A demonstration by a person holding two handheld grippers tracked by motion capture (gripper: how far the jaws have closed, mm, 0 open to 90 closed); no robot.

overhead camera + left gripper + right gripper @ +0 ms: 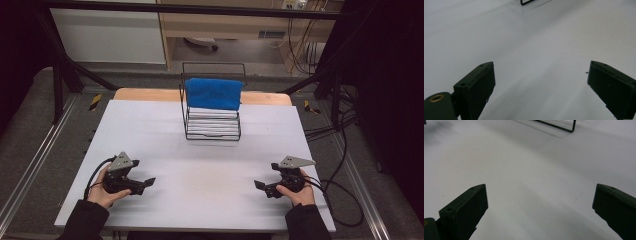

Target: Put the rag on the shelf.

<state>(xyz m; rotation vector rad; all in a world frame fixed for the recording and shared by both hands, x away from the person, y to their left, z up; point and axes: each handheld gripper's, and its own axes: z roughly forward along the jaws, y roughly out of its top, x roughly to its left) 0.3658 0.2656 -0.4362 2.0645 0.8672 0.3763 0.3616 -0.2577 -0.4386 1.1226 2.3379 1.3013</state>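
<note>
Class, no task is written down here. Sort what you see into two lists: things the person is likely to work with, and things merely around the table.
Likely in use:
blue cloth, draped over the rack's top
black wire rack, far middle of the table
left gripper, open
right gripper, open

Just around:
white table
cables on the floor
cupboard behind

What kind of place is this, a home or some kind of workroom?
Probably a lab or test workroom, not a home. The white table stands inside a black metal frame, loose cables run over the floor, and a person holds a left gripper and a right gripper over it.
</note>
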